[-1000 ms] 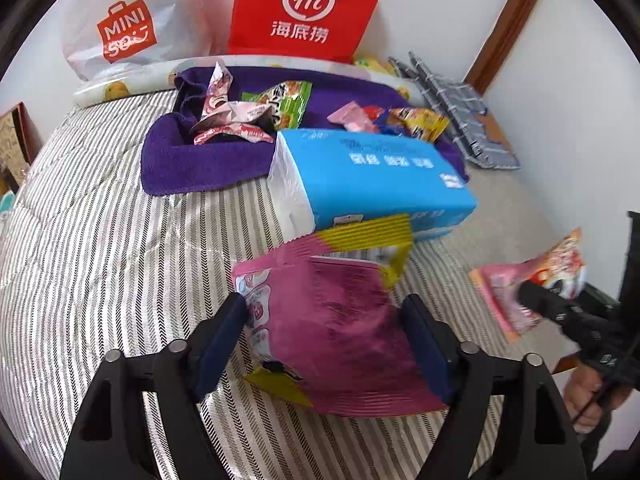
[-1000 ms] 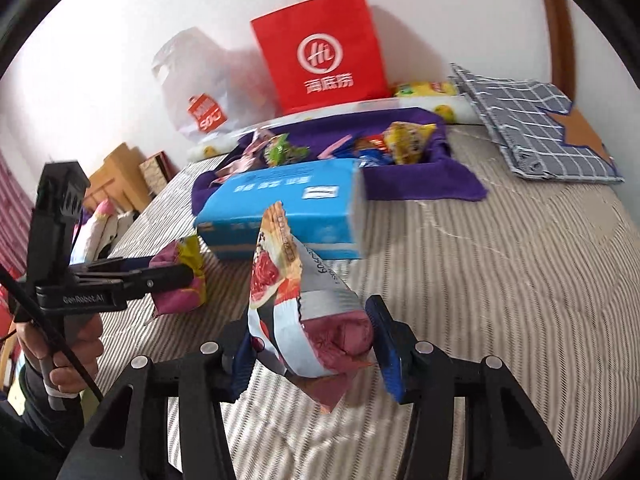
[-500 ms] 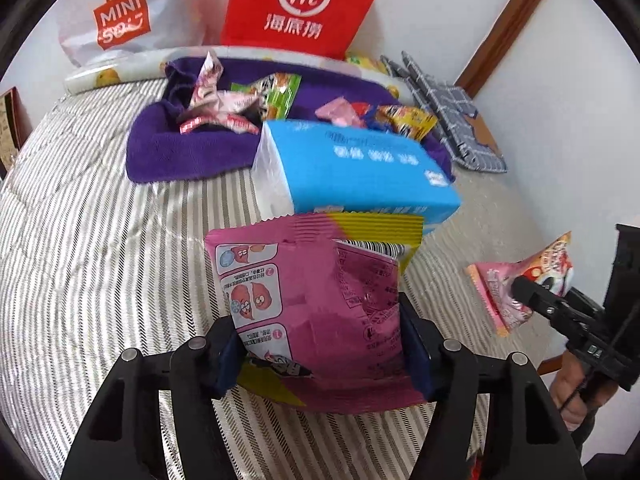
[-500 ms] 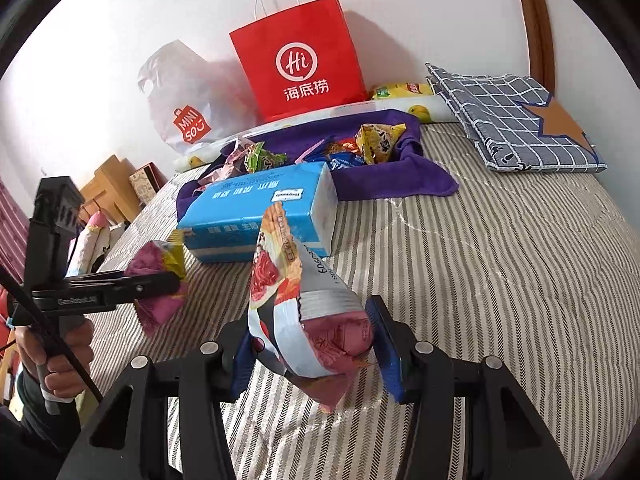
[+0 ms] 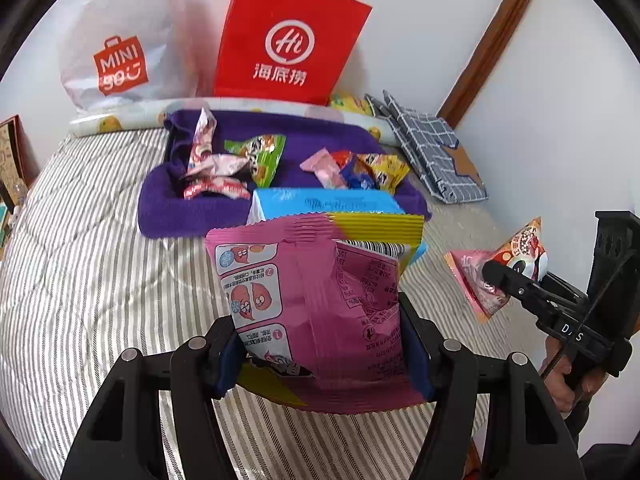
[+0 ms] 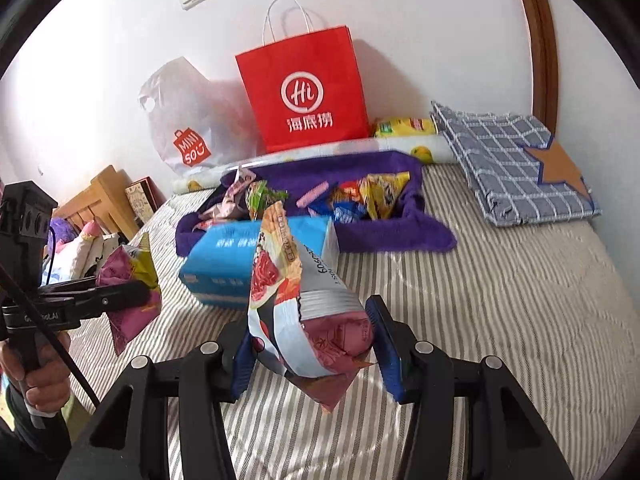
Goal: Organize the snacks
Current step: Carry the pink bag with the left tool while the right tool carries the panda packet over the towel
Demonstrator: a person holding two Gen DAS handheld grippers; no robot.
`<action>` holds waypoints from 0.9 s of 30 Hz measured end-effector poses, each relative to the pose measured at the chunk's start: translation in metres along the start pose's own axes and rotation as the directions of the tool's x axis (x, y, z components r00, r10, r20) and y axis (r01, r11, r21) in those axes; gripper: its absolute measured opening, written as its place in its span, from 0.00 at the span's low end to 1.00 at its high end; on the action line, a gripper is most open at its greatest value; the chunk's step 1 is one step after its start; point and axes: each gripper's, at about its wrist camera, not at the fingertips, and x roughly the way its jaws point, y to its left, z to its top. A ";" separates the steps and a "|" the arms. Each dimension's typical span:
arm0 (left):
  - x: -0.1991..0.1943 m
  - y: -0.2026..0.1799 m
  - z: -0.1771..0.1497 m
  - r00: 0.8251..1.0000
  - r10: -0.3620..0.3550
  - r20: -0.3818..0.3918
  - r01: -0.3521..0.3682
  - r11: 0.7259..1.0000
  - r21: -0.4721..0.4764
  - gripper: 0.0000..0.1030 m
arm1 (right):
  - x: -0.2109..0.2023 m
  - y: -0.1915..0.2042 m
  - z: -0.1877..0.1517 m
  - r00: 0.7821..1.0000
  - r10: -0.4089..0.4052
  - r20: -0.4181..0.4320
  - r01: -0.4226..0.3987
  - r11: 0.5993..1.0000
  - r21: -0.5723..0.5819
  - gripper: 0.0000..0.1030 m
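Both claws are loaded: the left gripper (image 5: 324, 356) pinches a pink and yellow snack bag (image 5: 316, 300) across its lower half, and the right gripper (image 6: 316, 344) is squeezed onto a crumpled pink and silver snack pouch (image 6: 304, 300) by its bottom end. Each packet stands up out of its claw, clear of the striped bed cover (image 5: 80, 280) beneath.

Straight ahead of both claws lies a blue tissue pack (image 6: 240, 264), and just beyond it a purple towel (image 5: 192, 208) heaped with small snack packets (image 5: 256, 156). Further off, against the wall, stand a red paper bag (image 5: 288, 40) and a white plastic shopping bag (image 5: 120, 48). To the far right of the claws a blue checked cushion (image 6: 512, 160) rests on the bed.

My guess is that the packets are headed for the towel pile. The risk I see lies in the grips themselves: both bags are slick, air-filled foil, and the right one is held only by its puckered end, so it could swing or slide out on the way. The tissue pack sits directly in the path, so a low carry could knock a dangling corner against it and drag the packet loose
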 end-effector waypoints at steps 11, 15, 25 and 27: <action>-0.007 -0.005 0.016 0.998 0.015 0.063 -0.017 0.999 0.028 0.64 | -0.001 -0.007 0.021 0.998 -0.050 0.037 0.050 0.999 0.009 0.47; -0.007 -0.004 0.020 0.997 0.011 0.079 -0.014 0.999 0.034 0.64 | -0.001 -0.008 0.026 0.997 -0.061 0.046 0.060 0.998 0.022 0.47; -0.008 0.001 0.037 0.993 0.026 0.116 -0.032 0.998 0.052 0.64 | 0.005 -0.005 0.047 0.993 -0.099 0.059 0.098 0.995 0.028 0.47; -0.008 0.003 0.042 0.992 0.027 0.123 -0.034 0.998 0.054 0.64 | 0.007 -0.004 0.052 0.993 -0.100 0.059 0.098 0.995 0.028 0.47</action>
